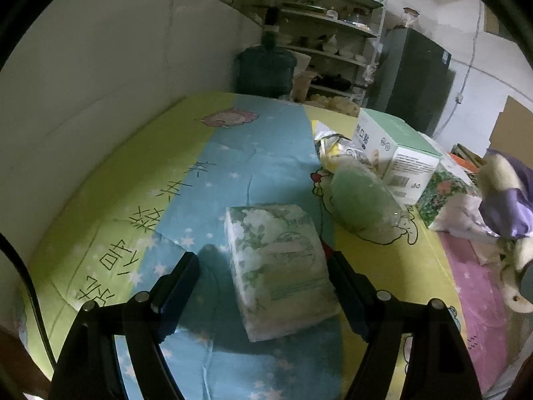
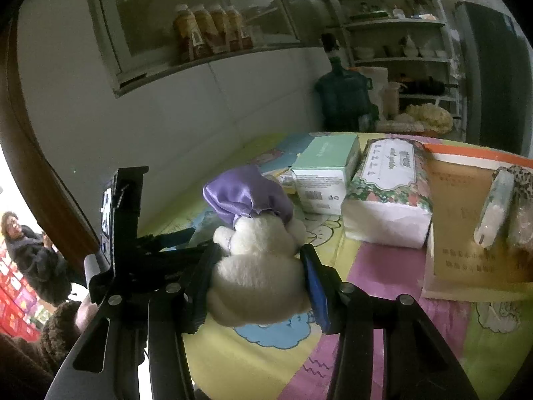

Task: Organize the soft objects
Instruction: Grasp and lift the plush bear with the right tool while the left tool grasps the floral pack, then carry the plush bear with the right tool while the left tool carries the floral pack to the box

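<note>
Between the fingers of the left gripper (image 1: pixel 263 295) lies a tissue pack (image 1: pixel 278 266) in green floral wrap, flat on the cartoon-print cloth (image 1: pixel 186 180) that covers the table. The jaws stand wide; the right finger sits at or against the pack's edge, the left finger is clear of it with cloth showing between. Judgement: no grip is applied; whether this is an approach or a release cannot be told.

Taking that tissue pack as landmark: a green sealed pouch (image 1: pixel 363 200) lies just beyond it to the right, a white-and-green box (image 1: pixel 396 153) behind the pouch, and a second floral tissue pack (image 1: pixel 443 193) farther right again. These goods stand close together along the far right of the cloth, which suggests a collecting zone for sorted items; the landmark pack lies apart from it, nearer the cloth's middle.

Right gripper (image 2: pixel 256 286): jaws part-way closed, both pads pressing the flanks of a white plush toy (image 2: pixel 256 260) wearing a purple satin cap (image 2: pixel 246 196). The toy bulges slightly between the pads, consistent with a firm hold on a compressible body. It is held to the right of the landmark pack, near the grouped goods; whether it rests on the cloth or is carried clear cannot be told.

A tan carton (image 2: pixel 466 220) stands to the right of the group.
</note>
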Demonstrator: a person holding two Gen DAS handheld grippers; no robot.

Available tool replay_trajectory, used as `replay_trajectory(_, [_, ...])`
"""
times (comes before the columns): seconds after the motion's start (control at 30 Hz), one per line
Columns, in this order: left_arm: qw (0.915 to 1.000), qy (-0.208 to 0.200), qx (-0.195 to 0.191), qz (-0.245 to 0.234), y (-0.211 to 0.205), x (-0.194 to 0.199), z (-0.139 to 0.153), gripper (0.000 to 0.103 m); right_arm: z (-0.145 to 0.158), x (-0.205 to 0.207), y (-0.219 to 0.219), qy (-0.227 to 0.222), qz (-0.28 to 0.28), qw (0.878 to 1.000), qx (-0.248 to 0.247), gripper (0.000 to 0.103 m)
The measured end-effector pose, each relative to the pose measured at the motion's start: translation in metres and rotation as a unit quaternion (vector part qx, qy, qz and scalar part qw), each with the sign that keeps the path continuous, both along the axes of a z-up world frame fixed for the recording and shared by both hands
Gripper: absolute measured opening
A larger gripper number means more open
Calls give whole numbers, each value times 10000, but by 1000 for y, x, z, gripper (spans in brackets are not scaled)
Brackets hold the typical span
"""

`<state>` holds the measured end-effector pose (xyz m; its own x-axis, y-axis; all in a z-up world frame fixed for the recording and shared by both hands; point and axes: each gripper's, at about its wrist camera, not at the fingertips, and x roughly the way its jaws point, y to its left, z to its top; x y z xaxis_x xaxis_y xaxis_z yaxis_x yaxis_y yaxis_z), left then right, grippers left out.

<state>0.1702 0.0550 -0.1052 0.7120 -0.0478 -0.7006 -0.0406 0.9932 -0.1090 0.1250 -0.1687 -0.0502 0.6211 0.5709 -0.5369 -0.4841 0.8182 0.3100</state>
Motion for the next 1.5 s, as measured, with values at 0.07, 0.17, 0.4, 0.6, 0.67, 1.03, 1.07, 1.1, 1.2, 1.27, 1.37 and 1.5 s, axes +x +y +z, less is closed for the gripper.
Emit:
replay_trajectory(0.07, [10000,-5,11,43,-2,-1,0,78,-1,-1,-2,2,-13,10000,10,51])
replay_trajectory(0.17, [10000,-43,-9,45,-2,-4,1,67,-2,-2,-6,20,-22,10000,47,51])
replay_trajectory(0.4, [9998,-176,-67,-84,-4,-11,5,48,-5,-2,-11,40,-74,9999,92,51])
replay_trajectory(0.6, [9994,-282,-81,-167,-6,-18,15,46,-2,-4,-14,-2,-126,9999,73,51])
replay_trajectory(0.67, [9991,-348,-69,-212,-8,-24,21,46,-1,-4,-14,-16,-139,9999,67,51])
replay_trajectory(1.03, [9953,-816,-3,-521,-24,-43,58,46,10,-10,-20,-169,-261,9995,56,51])
replay_trajectory(1.07, [9948,-854,-1,-556,-26,-44,61,46,11,-10,-20,-183,-276,9994,55,51])
replay_trajectory(1.1, [9940,-903,-2,-614,-30,-46,65,46,12,-11,-22,-197,-298,9993,56,51])
replay_trajectory(1.2, [9922,-1002,-16,-743,-37,-49,73,46,15,-12,-26,-229,-352,9991,57,51])
replay_trajectory(1.27, [9909,-1062,-27,-830,-44,-49,78,46,16,-14,-29,-254,-392,9989,59,51])
replay_trajectory(1.37, [9887,-1147,-47,-962,-55,-50,85,46,19,-16,-35,-299,-473,9984,64,51])
replay_trajectory(1.5, [9850,-1259,-108,-1177,-74,-48,94,46,23,-20,-48,-360,-630,9973,81,51])
